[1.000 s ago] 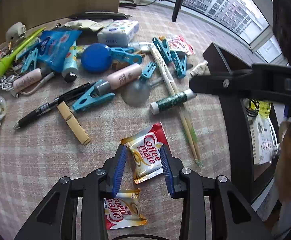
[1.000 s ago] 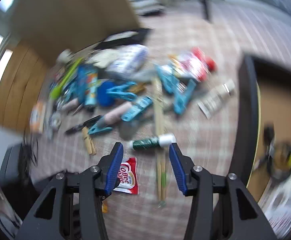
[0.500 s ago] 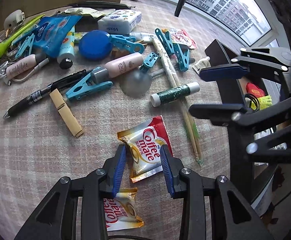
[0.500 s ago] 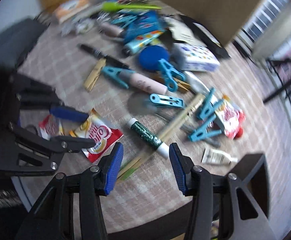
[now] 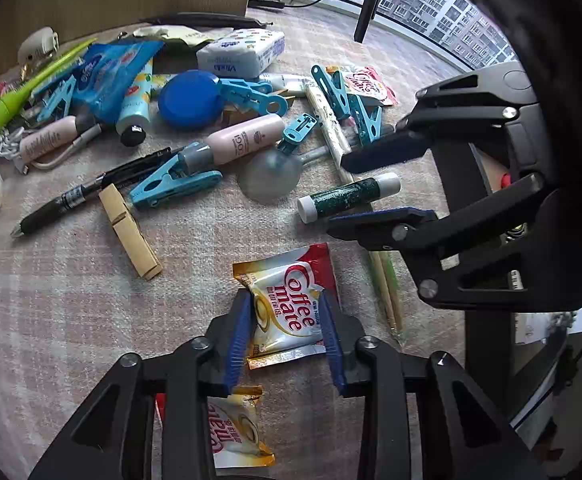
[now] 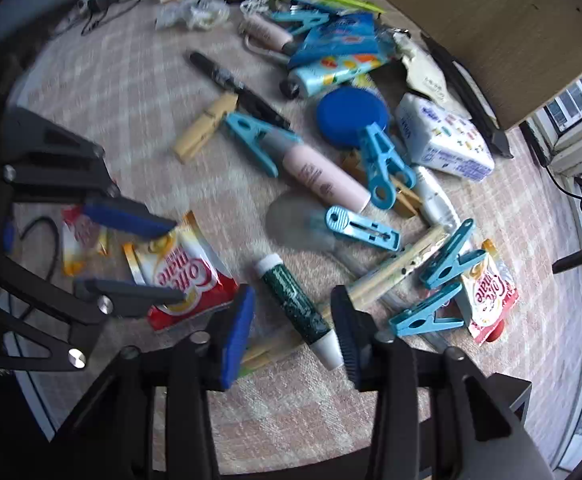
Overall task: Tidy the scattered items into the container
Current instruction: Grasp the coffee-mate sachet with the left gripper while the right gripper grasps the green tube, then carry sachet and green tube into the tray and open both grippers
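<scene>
A Coffee mate sachet (image 5: 289, 306) lies on the checked cloth between the open fingers of my left gripper (image 5: 285, 320); it also shows in the right wrist view (image 6: 183, 272). A second sachet (image 5: 235, 432) lies under the left gripper. My right gripper (image 6: 293, 322) is open around a dark green tube with white caps (image 6: 297, 306), which also shows in the left wrist view (image 5: 349, 197). The black container (image 5: 487, 184) stands at the right, mostly hidden behind the right gripper.
Many items lie scattered: blue clips (image 5: 175, 188), a pink tube (image 5: 245, 140), a black pen (image 5: 91, 192), a wooden peg (image 5: 129, 230), chopsticks (image 5: 387, 292), a blue round lid (image 5: 189, 94), a tissue pack (image 5: 241, 56). A wooden panel stands behind.
My right gripper has swung in from the right and come down around the green tube. My left gripper has moved forward, so the sachet sits deeper between its fingers.
</scene>
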`<state>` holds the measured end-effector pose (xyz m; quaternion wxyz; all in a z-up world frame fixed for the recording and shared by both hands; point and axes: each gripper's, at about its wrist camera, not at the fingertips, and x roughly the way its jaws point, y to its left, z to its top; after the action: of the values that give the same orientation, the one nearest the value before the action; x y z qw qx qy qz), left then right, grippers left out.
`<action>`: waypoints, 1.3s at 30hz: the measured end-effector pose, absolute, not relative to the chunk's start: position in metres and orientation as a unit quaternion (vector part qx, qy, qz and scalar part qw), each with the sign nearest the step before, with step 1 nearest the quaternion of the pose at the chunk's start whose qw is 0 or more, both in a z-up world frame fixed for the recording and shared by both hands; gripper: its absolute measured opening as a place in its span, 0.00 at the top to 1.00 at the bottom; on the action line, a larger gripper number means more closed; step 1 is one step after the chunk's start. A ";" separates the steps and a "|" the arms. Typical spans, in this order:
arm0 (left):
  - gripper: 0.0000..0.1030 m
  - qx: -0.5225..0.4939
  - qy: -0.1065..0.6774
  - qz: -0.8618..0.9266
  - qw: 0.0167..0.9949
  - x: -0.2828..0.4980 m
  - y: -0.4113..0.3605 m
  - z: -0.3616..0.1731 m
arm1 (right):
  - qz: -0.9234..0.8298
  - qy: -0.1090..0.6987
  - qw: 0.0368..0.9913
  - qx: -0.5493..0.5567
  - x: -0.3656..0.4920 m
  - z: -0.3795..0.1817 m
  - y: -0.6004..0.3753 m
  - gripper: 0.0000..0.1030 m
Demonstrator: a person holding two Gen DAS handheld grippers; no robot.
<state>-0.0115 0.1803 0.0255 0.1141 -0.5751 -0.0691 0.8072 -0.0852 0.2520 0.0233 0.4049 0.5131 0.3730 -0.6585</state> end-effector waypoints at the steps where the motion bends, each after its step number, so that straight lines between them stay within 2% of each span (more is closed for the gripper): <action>1: 0.81 -0.573 -0.064 0.809 0.111 -0.011 0.182 0.025 | -0.656 0.377 0.404 0.514 -0.085 0.021 0.253 0.69; 3: 0.86 -0.570 -0.054 0.813 0.104 -0.010 0.182 0.025 | -0.659 0.367 0.407 0.514 -0.087 0.022 0.256 0.77; 4: 0.87 -0.570 -0.056 0.813 0.106 -0.010 0.182 0.025 | -0.659 0.355 0.408 0.523 -0.089 0.023 0.257 0.85; 16: 0.94 -0.567 -0.087 0.812 0.107 0.001 0.165 0.034 | -0.715 0.226 0.396 0.530 -0.103 0.056 0.290 0.85; 21: 0.94 -0.551 -0.099 0.821 0.110 0.004 0.161 0.055 | -0.748 0.164 0.352 0.538 -0.114 0.077 0.319 0.85; 26: 0.94 -0.534 -0.113 0.828 0.133 0.007 0.163 0.087 | -0.785 0.118 0.286 0.536 -0.085 0.100 0.368 0.85; 32: 0.94 -0.512 -0.091 0.830 0.201 -0.004 0.222 0.123 | -0.815 0.047 0.186 0.547 -0.088 0.104 0.441 0.85; 39: 0.94 -0.507 -0.040 0.815 0.276 -0.006 0.312 0.130 | -0.833 0.005 0.104 0.544 -0.090 0.110 0.517 0.85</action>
<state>-0.0065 0.3115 0.1304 0.2763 -0.5070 -0.0400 0.8155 -0.0903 0.5175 0.1103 0.1038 0.5437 0.0045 -0.8328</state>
